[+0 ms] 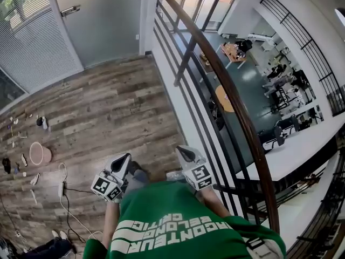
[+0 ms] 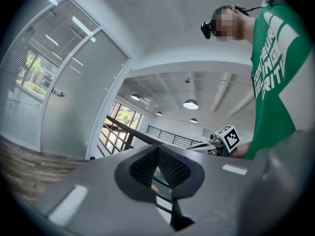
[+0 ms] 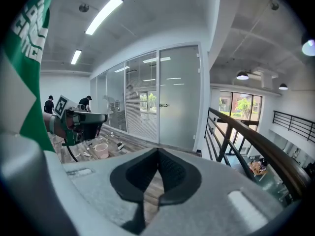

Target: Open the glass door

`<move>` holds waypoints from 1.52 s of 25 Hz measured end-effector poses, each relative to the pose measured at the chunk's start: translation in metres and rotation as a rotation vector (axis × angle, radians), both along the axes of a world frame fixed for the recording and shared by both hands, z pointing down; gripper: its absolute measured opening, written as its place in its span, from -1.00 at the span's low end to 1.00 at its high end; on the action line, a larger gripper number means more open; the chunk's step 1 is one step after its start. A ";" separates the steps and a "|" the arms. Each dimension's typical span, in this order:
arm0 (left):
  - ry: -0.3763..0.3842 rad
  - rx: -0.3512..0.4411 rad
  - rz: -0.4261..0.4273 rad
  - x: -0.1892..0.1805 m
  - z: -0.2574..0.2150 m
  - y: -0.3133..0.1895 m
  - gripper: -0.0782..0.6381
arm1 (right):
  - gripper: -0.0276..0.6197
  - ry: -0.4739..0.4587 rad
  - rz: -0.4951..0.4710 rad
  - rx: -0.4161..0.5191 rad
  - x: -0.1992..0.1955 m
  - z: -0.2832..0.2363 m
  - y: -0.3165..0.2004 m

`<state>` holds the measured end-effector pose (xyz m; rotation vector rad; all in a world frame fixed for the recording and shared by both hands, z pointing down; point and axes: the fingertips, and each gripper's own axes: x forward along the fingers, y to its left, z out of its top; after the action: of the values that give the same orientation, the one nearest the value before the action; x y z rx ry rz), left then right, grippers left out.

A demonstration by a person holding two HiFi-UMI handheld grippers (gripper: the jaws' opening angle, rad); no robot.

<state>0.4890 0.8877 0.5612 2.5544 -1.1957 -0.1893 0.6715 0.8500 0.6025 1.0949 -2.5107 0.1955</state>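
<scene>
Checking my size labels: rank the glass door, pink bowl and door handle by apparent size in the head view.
1. glass door, by far the largest
2. pink bowl
3. door handle: thin, though nearly as long as the bowl is wide

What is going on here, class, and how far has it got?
A person stands on a wooden floor beside a railing, holding a gripper in each hand. The left gripper and the right gripper both have their jaws together with nothing between them. The glass door stands ahead across the floor. It looks shut, and neither gripper is near its handle.
</scene>
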 end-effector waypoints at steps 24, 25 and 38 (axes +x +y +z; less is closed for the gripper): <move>-0.075 -0.056 0.006 -0.051 0.014 -0.180 -0.74 | -0.94 0.047 -0.046 -0.019 -0.069 0.012 -0.186; -0.078 -0.058 0.003 -0.049 0.013 -0.192 -0.74 | -0.94 0.039 -0.053 -0.023 -0.069 0.011 -0.200; -0.119 -0.043 0.011 0.005 0.010 -0.316 -0.74 | -0.94 -0.023 -0.060 -0.096 -0.017 0.023 -0.345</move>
<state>0.4941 0.5714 0.5714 2.5656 -1.2133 -0.0094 0.6549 0.5054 0.6258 0.9843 -2.5224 0.3098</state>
